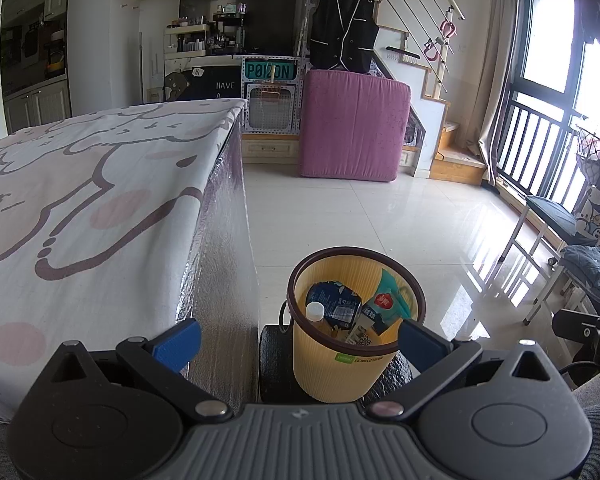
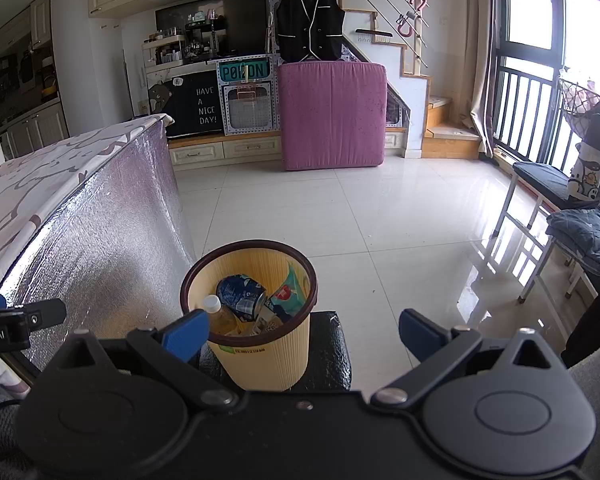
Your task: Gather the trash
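Note:
A yellow ribbed trash bin [image 1: 342,376] with a dark brown rim stands on a black stool beside the table; it also shows in the right wrist view [image 2: 266,360]. Inside lie a bottle with a white cap [image 1: 315,312], a crushed blue can [image 1: 336,304], a green-and-red wrapper [image 1: 392,296] and a small carton. My left gripper [image 1: 300,340] is open and empty, above and just short of the bin. My right gripper [image 2: 304,336] is open and empty, with the bin between its fingers in view. The left gripper's tip shows at the right wrist view's left edge [image 2: 20,320].
A table with a cartoon-print cloth [image 1: 80,220] and silver foil side [image 2: 112,220] stands to the left. A pink mattress [image 1: 352,124] leans against the far cabinets. A chair with folded blue cloth [image 2: 584,224] and a bench stand by the window at right. Glossy tiled floor [image 2: 380,208] lies ahead.

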`<state>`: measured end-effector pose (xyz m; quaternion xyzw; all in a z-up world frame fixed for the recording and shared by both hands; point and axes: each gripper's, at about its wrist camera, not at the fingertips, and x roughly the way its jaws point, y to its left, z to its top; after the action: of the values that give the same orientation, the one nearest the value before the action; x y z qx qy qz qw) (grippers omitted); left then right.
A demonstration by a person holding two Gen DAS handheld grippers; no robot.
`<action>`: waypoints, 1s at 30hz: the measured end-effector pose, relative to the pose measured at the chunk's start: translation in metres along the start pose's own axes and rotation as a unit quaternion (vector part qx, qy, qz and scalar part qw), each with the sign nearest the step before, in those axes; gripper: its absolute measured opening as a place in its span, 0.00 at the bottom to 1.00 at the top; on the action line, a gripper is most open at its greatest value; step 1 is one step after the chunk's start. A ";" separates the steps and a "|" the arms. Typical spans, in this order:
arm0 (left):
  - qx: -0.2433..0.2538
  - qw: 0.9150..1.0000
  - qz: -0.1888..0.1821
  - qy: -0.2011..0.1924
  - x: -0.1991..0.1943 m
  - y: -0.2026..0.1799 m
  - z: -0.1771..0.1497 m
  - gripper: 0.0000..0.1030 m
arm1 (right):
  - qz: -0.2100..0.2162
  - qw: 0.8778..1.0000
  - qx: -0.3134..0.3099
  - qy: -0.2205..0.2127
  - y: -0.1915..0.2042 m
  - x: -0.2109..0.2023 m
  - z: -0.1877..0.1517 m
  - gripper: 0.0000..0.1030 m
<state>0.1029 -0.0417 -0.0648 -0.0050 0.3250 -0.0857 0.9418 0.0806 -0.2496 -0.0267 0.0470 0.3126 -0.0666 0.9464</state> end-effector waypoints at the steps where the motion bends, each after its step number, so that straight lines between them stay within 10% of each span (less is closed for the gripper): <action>1: 0.000 1.000 0.000 0.000 0.000 0.000 0.000 1.00 | 0.000 1.000 0.000 0.000 0.000 0.000 0.000 0.99; 30: 0.003 1.000 0.003 0.001 0.000 0.002 0.000 1.00 | 0.000 1.000 0.000 0.000 -0.001 0.000 0.001 0.99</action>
<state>0.1029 -0.0399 -0.0649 -0.0015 0.3261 -0.0838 0.9416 0.0805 -0.2508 -0.0262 0.0471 0.3126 -0.0666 0.9464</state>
